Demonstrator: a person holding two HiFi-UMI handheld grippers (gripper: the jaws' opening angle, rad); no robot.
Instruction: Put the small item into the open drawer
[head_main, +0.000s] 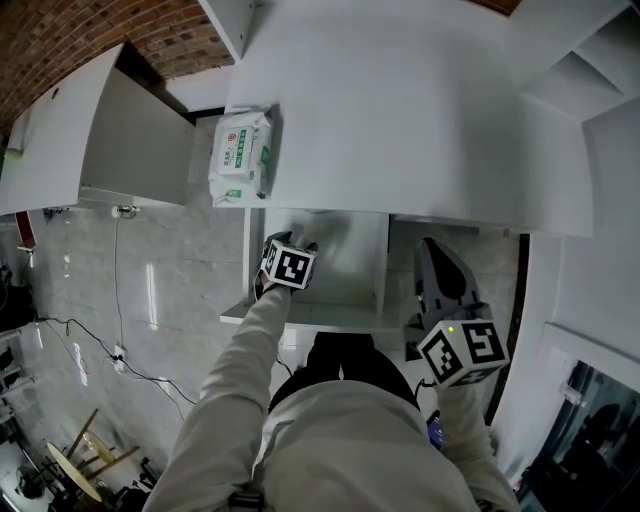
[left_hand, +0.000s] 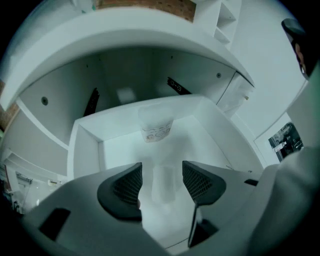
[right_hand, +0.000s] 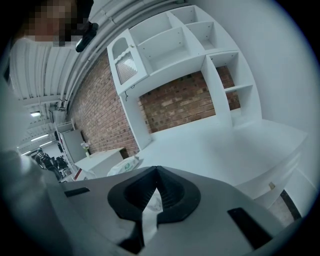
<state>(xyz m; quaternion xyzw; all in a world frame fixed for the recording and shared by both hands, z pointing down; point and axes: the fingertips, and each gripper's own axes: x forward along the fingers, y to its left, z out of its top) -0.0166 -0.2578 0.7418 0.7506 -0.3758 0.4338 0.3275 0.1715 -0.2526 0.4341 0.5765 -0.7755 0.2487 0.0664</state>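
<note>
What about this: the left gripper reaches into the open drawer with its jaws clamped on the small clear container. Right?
Not quite. The left gripper reaches into the open drawer, but its jaws stand apart, clamped on nothing; the small clear container lies in the drawer beyond them. The left gripper view shows it.

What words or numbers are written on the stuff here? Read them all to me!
No text here can be read.
Wipes pack: green print, too small to read.
Small cup in the drawer: dark print, too blurred to read.
Two cubes: black-and-white square patterns, no words.
</note>
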